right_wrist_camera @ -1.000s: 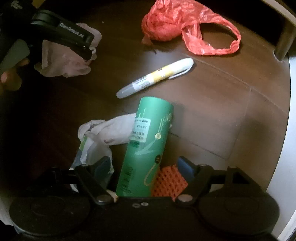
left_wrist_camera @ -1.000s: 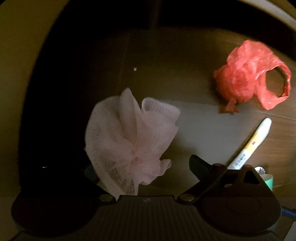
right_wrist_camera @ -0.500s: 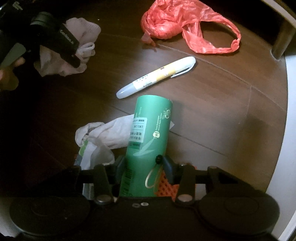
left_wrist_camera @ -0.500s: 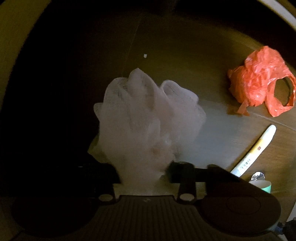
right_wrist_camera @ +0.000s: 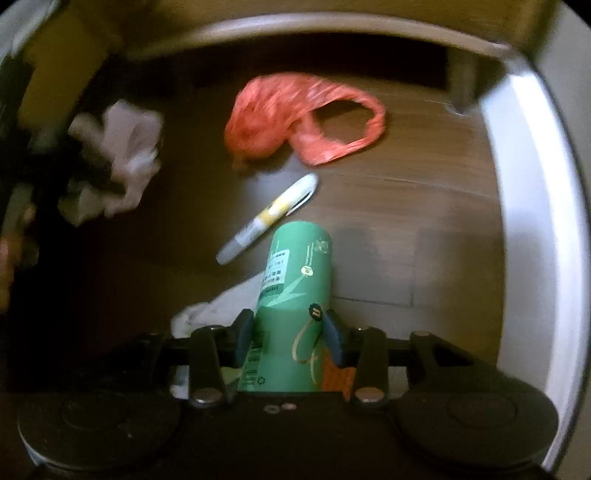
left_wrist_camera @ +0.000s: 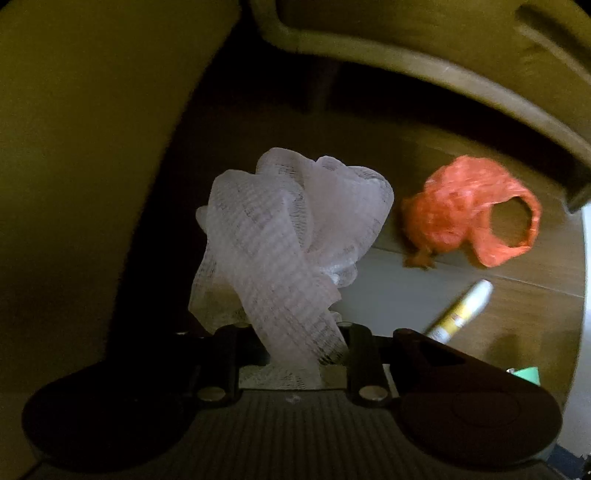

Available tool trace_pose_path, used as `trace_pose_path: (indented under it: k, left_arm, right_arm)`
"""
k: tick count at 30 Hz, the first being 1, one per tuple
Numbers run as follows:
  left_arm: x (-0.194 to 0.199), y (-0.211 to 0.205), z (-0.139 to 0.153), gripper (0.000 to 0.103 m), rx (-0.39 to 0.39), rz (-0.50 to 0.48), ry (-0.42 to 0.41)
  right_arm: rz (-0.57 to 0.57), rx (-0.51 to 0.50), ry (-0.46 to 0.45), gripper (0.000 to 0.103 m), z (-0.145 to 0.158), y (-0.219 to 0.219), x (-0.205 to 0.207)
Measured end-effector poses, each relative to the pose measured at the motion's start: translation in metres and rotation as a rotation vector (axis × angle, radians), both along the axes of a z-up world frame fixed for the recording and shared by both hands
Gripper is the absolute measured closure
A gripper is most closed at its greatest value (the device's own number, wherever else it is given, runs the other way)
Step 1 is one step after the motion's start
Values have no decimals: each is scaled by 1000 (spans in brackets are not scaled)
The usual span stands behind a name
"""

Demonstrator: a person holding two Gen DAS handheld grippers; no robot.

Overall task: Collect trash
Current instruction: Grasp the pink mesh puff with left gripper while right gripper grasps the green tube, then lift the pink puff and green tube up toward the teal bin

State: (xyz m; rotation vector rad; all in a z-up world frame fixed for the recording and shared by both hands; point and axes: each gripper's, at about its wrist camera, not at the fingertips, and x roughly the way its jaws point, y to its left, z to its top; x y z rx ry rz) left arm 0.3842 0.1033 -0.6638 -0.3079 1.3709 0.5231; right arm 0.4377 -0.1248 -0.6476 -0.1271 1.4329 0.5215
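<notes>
Both grippers have lifted since a second ago, each with its catch: the views now take in more of the room, a pale curved furniture edge arching over the dark wood floor and a white wall down the right side. One second back the left gripper stood spread around the mesh wad and the right gripper stood wide either side of the tube; now the left one pinches the pale mesh by its lower fold, the bunch rising up from between its closed fingers, and the right one is pressed onto the green tube, blue pads touching both sides near its lower end. In the right wrist view the left gripper shows blurred at far left with the mesh in it. On the floor, a red bag lies crumpled near the furniture, its loop handle open; a white rag sits just left of the tube, partly behind the fingers; an orange net peeks out under the tube's right side; a white-and-yellow marker lies slantwise between bag and tube, apart from both.
</notes>
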Motion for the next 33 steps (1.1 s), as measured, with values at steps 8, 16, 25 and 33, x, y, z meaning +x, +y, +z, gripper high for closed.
trace_pose_path:
  k: [8,16,25,33]
  left_arm:
    - [-26,-30,140,83,-67,8,-35]
    - [-33,-48,219,83,-98,-45,-137]
    - [-64,-60,136,83,-136,-59,-139]
    - [-83,-61,82,83,-170,-44,-80]
  right_arm:
    - [-98,51,-44,103,135,-23,1]
    - [103,38,9,81,137,-21,3]
    - [356,26,126,37,-19,-1,-76]
    - [473,-59,93,44,-84,8,-108]
